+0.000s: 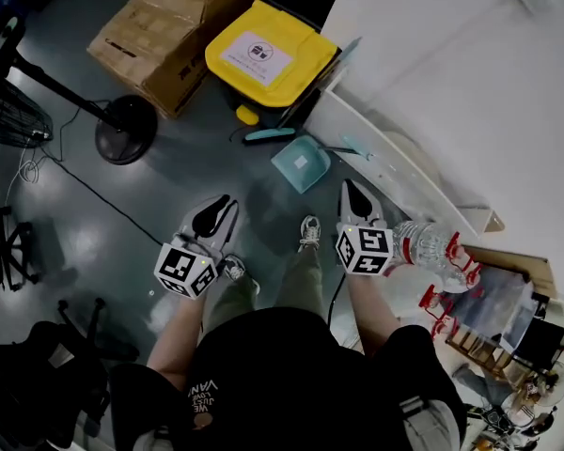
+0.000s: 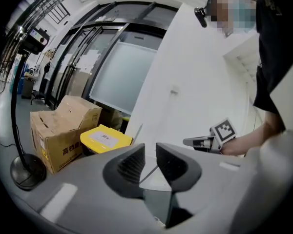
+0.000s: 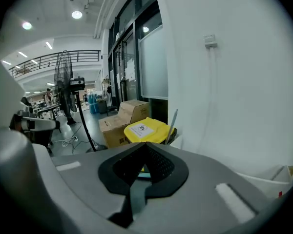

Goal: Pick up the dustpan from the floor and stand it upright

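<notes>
Teal dustpan (image 1: 301, 163) sits on the floor at 12 o'clock from both grippers; left gripper (image 2: 150, 152) jaws apart, right gripper (image 3: 145, 150) pressed together (both empty).

Head view: above the person, facing steeply down at the glossy grey floor (image 1: 197, 167).
Left gripper view: rides the left gripper (image 2: 150, 150), close behind its jaws, near level, towards the plain white wall (image 2: 195, 91).
Right gripper view: same mounting on the right gripper (image 3: 145, 147), facing along that wall.
Shared by all three: yellow-lidded plastic bin (image 1: 268, 54), brown cardboard boxes (image 1: 164, 31), black round-based fan stand (image 1: 125, 128).
</notes>
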### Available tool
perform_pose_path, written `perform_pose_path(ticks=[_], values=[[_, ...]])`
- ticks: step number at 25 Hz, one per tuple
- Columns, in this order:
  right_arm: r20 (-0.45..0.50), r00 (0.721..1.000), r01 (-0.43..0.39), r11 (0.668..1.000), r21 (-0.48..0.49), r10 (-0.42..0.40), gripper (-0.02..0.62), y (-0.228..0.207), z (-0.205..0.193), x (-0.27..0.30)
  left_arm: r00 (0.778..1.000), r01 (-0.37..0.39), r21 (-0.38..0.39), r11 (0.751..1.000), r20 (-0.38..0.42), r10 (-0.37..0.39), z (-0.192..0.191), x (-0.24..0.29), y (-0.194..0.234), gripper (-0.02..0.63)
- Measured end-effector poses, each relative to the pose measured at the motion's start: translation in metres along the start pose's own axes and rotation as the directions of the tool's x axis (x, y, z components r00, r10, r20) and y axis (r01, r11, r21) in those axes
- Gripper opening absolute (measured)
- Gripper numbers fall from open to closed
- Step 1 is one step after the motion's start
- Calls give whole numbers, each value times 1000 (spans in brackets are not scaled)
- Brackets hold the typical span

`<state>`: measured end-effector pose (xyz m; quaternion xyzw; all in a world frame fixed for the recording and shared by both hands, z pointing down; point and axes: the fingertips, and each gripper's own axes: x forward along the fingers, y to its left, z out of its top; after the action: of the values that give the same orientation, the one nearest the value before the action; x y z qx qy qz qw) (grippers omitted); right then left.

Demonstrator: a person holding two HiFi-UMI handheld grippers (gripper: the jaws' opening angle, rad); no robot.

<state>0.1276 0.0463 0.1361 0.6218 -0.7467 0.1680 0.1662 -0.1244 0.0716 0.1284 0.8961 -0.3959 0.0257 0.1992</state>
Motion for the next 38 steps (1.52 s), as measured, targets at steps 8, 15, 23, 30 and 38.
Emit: perform_pose_path(ticks=[8,15,23,30,38], values=[[14,998,-69,998,-8,69,3,47,10,-40,999,30,31,999,41,-32,26,-26,-14,101],[53,994,-94,995,32,92,3,80,12,-74,997,58,62,996,46,-61,31,-60,-22,63],[63,991,-122,990,73,118,3,106,-6,-108,994,77,72,994,67,-81,35,-94,-29,54],[62,987,-150,986,73,145,2,119,-15,-129,994,59,93,994,90,-68,42,-124,-32,54],[55,991,-124,992,38,122,2,121,-12,-136,994,23,108,994,106,-34,42,-152,-32,52]])
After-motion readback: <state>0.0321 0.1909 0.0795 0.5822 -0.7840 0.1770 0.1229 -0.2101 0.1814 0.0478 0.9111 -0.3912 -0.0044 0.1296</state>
